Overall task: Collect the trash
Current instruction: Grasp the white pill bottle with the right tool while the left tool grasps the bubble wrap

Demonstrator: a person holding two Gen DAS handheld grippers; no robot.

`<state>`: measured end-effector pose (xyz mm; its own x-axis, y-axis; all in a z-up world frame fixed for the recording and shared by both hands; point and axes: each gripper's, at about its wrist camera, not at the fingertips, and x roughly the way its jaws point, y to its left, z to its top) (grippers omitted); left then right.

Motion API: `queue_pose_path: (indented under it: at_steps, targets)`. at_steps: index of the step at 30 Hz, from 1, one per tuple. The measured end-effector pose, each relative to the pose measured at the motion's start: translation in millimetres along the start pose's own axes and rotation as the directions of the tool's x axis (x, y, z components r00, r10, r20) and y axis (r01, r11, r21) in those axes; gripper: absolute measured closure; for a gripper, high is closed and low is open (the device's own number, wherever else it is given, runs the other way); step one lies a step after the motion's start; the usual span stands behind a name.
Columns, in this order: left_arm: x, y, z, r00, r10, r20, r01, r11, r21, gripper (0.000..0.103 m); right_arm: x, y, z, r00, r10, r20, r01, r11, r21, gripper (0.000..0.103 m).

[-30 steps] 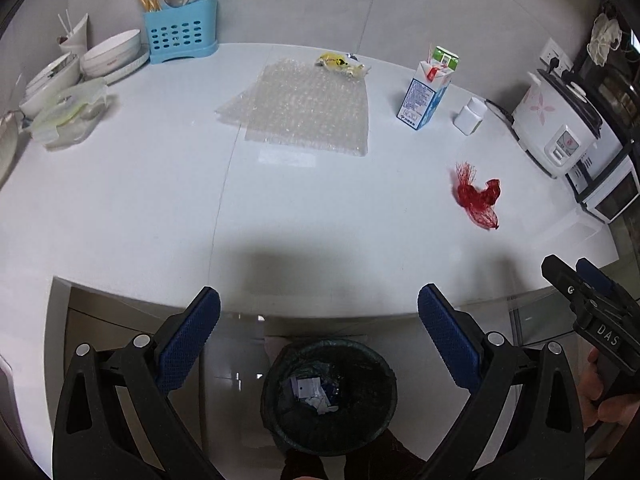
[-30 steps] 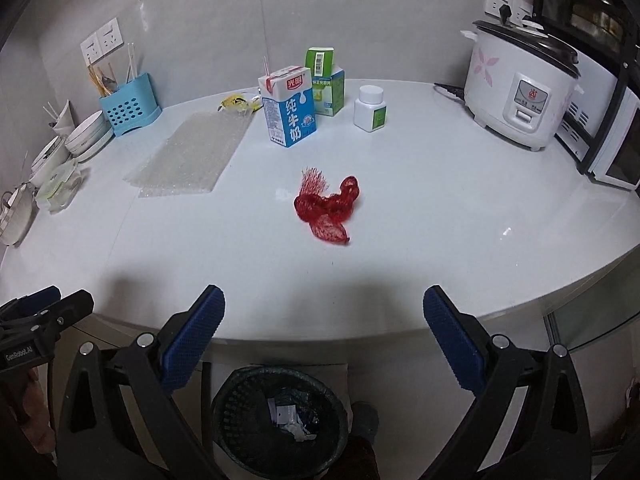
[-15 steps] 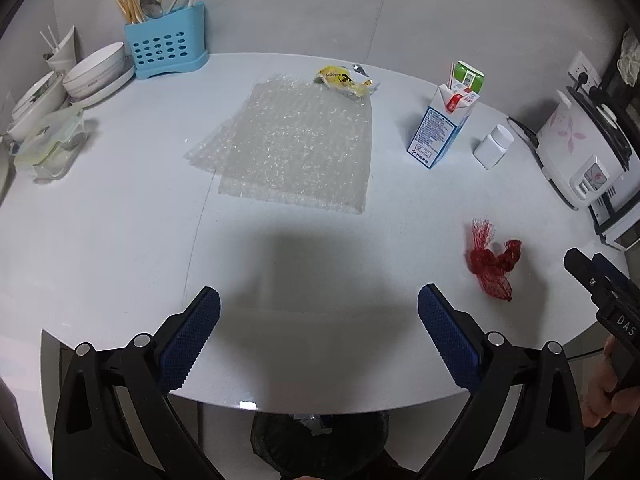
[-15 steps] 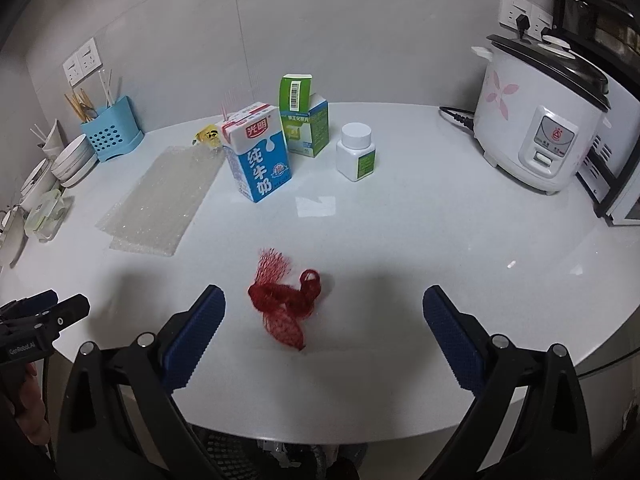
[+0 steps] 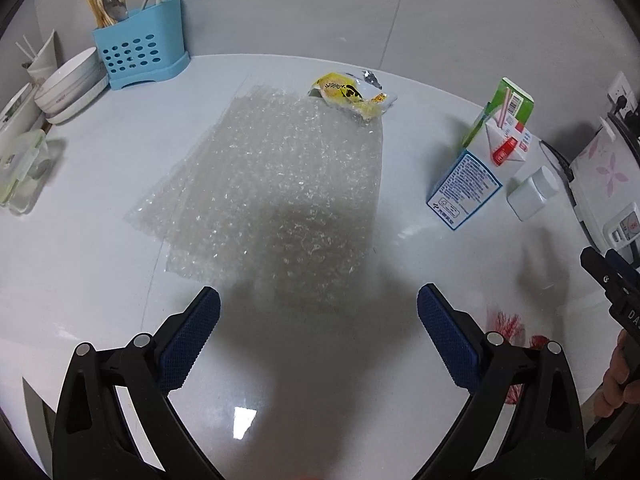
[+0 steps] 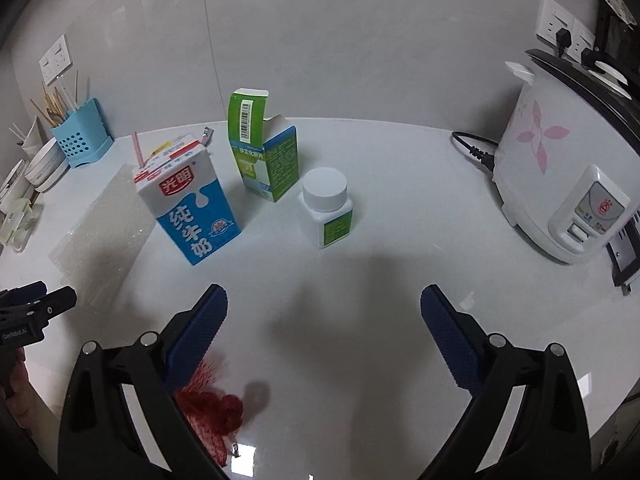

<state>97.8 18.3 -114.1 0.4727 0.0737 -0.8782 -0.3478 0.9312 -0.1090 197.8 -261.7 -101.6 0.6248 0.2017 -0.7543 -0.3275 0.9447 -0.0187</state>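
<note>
A clear bubble wrap sheet [image 5: 276,196] lies on the white counter just ahead of my open, empty left gripper [image 5: 318,320]. A yellow snack wrapper [image 5: 352,96] rests at its far edge. A blue milk carton [image 6: 188,204] with a straw, an open green box [image 6: 264,156] and a white pill bottle [image 6: 328,208] stand ahead of my open, empty right gripper [image 6: 322,316]. A red mesh net [image 6: 212,408] lies under the right gripper's left finger; it also shows in the left wrist view [image 5: 508,324], partly hidden behind the left gripper's right finger.
A blue utensil holder [image 5: 140,56], stacked bowls [image 5: 68,84] and a lidded container [image 5: 20,168] sit at the far left. A white rice cooker [image 6: 560,168] with its cord stands at the right. The counter edge [image 5: 36,396] runs near me.
Both grippers have moved forward over the counter. The bin below the edge has dropped out of view. The red net now lies beneath the right gripper.
</note>
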Motion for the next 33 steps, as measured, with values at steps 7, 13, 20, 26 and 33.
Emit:
queue_pose_path:
  at_steps: [7, 13, 20, 26, 33]
  targets:
    - [29.0, -5.5, 24.3, 1.000, 0.015, -0.005, -0.015, 1.000, 0.016, 0.006, 40.2, -4.5, 25.5, 1.000, -0.001, -0.019, 0.001, 1.000, -0.016, 0.015]
    - [53.1, -6.7, 37.8, 0.998, 0.049, -0.026, -0.048, 0.999, 0.021, 0.006, 66.3, -6.6, 35.9, 0.999, -0.029, -0.026, 0.028, 0.999, -0.020, 0.017]
    - [75.2, -8.6, 45.1, 0.997, 0.066, -0.039, -0.065, 0.997, 0.031, 0.006, 85.2, -1.4, 41.8, 0.999, -0.030, -0.026, 0.029, 0.998, -0.051, 0.018]
    - [87.6, -18.3, 45.7, 0.987, 0.143, -0.076, -0.137, 0.987, 0.078, 0.007, 97.2, -3.0, 45.0, 0.998, -0.045, -0.043, 0.043, 0.998, -0.037, 0.025]
    - [82.9, -11.0, 49.8, 0.984, 0.135, -0.120, -0.134, 0.991, 0.017, 0.029, 103.8, -1.0, 47.8, 0.998, -0.014, -0.060, 0.012, 0.999, -0.032, 0.037]
